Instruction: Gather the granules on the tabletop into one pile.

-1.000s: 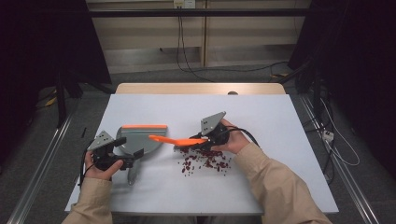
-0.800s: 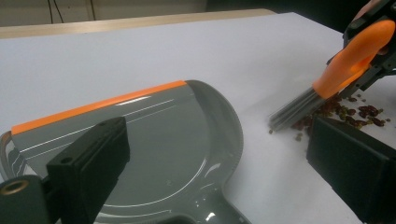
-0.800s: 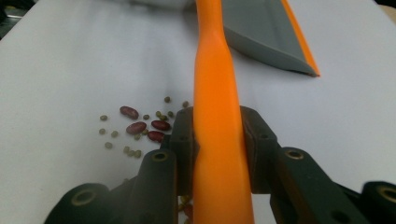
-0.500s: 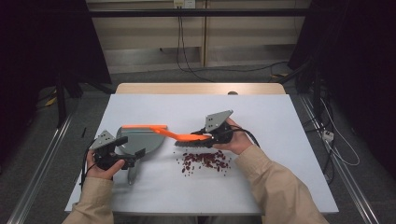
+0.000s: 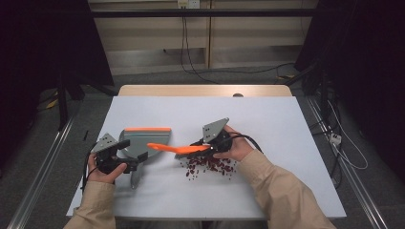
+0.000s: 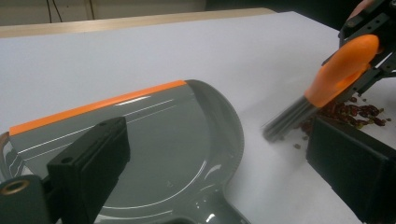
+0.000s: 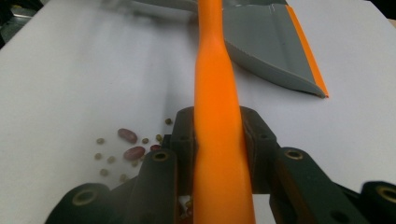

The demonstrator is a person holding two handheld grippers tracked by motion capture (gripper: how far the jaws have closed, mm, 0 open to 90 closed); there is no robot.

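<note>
A grey dustpan (image 5: 143, 140) with an orange lip lies flat on the white table (image 5: 267, 119). My left gripper (image 5: 133, 151) reaches in from its left. In the left gripper view its jaws stand wide apart over the rear of the dustpan (image 6: 154, 140), where the handle begins; I cannot tell whether they press on it. My right gripper (image 5: 192, 149) is shut on the orange handle of a brush (image 5: 172, 147), which points toward the pan. The blurred grey bristles (image 6: 287, 123) hang low near the table. A pile of dark red beans (image 5: 210, 166) lies just below the right gripper.
Small greenish beans (image 7: 105, 158) are scattered beside the red ones. The table's wooden far edge (image 5: 205, 89) lies beyond open white surface. Cables trail from both grippers, and dark floor surrounds the table.
The brush swung toward the pan's lip, then back a little, with the right hand shifting slightly. The left gripper and the dustpan stayed put.
</note>
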